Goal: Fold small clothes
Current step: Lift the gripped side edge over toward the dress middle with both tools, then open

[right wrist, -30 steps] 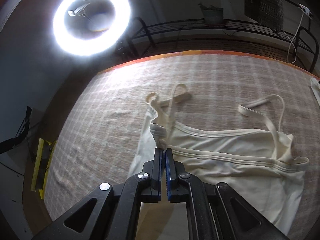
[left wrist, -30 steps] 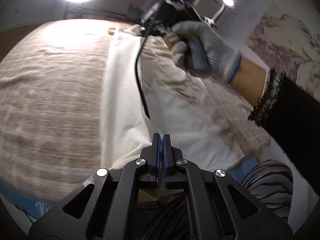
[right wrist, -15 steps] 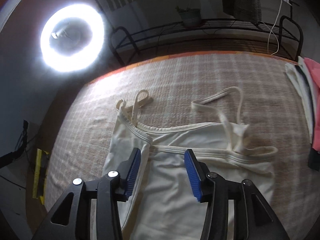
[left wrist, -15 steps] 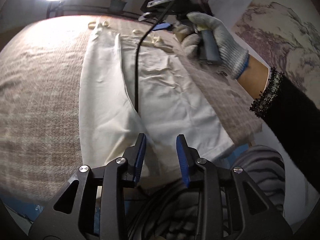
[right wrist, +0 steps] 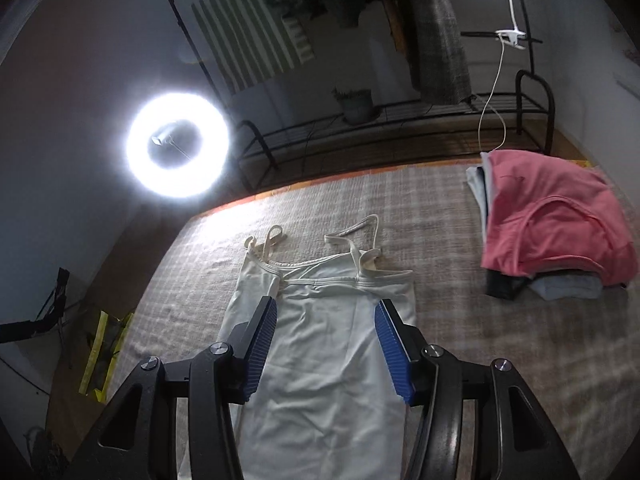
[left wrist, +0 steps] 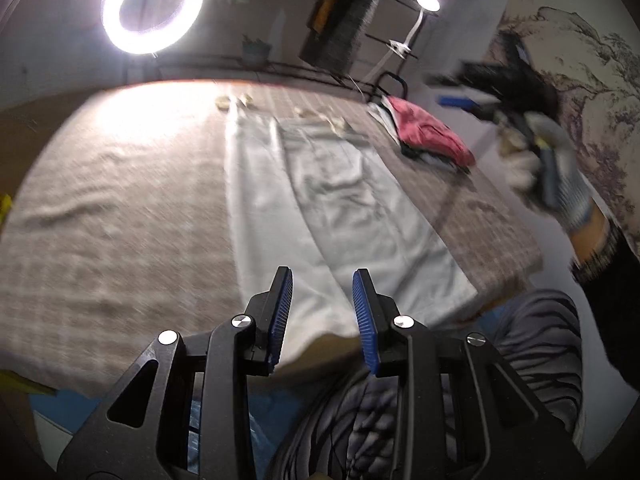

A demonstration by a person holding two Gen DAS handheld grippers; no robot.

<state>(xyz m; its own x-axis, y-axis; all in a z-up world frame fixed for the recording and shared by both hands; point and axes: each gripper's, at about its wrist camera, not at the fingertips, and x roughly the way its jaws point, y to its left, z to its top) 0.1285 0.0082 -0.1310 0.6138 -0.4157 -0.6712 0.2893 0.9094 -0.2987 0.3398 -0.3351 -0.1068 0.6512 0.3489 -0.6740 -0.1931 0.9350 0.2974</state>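
A bright ring-shaped lamp (right wrist: 178, 145) glows at the left. On the checked beige cloth-covered table (right wrist: 460, 340) a cream strappy camisole top (right wrist: 320, 360) lies flat, one side folded over. The left gripper (left wrist: 322, 308) hangs above its hem, jaws partly apart, empty. The right gripper (right wrist: 325, 340), jaws opening, holds nothing over the top. Farther right sits a stack of folded clothes topped in pink (right wrist: 552, 224).

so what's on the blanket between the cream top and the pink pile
Nothing: bare checked blanket separates the cream top from the pink pile, clearest in the right wrist view.
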